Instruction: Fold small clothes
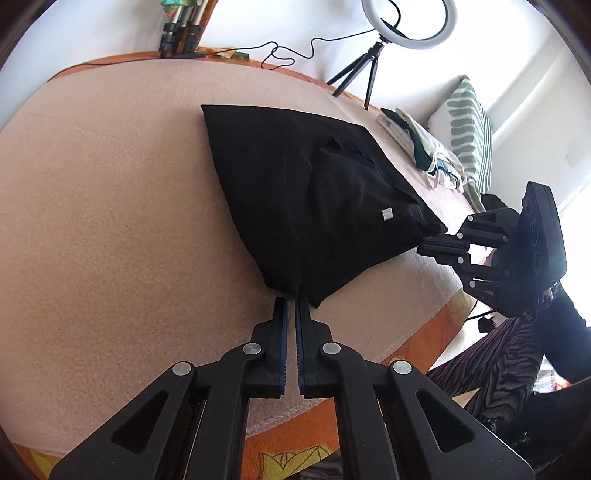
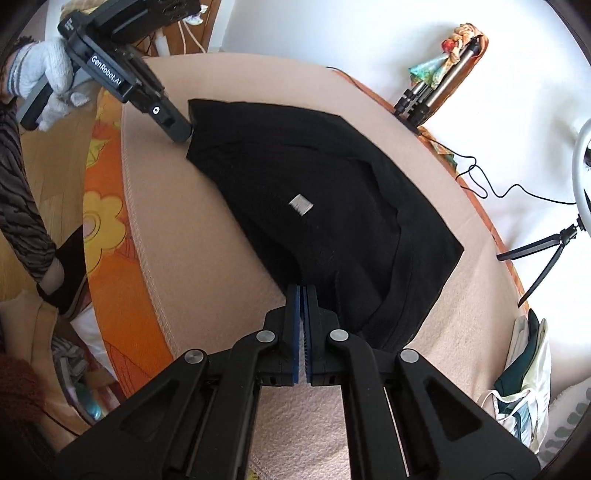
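A black garment (image 1: 314,192) with a small grey label lies partly folded on the pink blanket (image 1: 110,192). My left gripper (image 1: 291,301) is shut on the garment's near corner. My right gripper (image 2: 303,288) is shut on the garment's other near edge (image 2: 332,206). In the left wrist view the right gripper (image 1: 430,242) pinches the garment's right corner. In the right wrist view the left gripper (image 2: 184,134), held by a white-gloved hand, grips the far left corner. The cloth is stretched between both grippers.
A stack of folded light and dark green clothes (image 1: 424,147) lies at the blanket's edge beside a leaf-patterned pillow (image 1: 469,129). A ring light on a tripod (image 1: 406,26) and tripod legs (image 1: 181,33) stand behind. An orange patterned sheet (image 2: 107,206) borders the blanket.
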Demonstrator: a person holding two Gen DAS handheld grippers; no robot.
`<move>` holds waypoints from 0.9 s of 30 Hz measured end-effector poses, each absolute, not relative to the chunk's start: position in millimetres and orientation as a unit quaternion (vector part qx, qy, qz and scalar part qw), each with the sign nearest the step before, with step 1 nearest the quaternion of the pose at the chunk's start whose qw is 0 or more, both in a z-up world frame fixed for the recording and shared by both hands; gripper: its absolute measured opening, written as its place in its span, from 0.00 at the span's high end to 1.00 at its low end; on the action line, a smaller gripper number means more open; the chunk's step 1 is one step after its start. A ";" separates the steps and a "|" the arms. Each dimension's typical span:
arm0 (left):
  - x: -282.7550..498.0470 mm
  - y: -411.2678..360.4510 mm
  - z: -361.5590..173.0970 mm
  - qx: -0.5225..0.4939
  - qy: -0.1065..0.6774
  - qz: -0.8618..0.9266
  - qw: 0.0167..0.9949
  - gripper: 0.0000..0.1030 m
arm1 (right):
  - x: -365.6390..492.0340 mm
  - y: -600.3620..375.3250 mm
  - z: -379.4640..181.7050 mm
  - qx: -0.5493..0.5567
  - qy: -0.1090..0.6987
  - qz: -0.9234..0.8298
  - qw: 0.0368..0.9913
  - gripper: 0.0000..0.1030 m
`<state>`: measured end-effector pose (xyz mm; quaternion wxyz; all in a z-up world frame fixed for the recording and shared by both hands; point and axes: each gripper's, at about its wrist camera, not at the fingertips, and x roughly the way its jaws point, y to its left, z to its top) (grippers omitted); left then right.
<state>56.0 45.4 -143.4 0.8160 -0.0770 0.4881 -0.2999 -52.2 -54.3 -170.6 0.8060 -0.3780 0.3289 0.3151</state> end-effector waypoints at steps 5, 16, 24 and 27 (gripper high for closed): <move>55.1 63.1 -123.9 -0.102 0.465 -0.286 0.832 0.85 | -57.6 -78.7 -147.1 -0.318 0.342 0.358 0.808 0.98; 67.4 64.3 -120.3 -0.145 0.457 -0.281 0.831 0.80 | 13.4 -154.3 -132.0 -0.038 0.443 0.268 0.854 0.68; 74.8 61.6 -134.1 -0.153 0.477 -0.278 0.820 0.80 | 27.6 -195.5 -172.3 0.192 0.520 0.298 0.777 0.68; 75.3 60.0 -138.4 -0.152 0.482 -0.278 0.817 0.80 | 27.9 -195.8 -171.3 0.215 0.517 0.312 0.767 0.76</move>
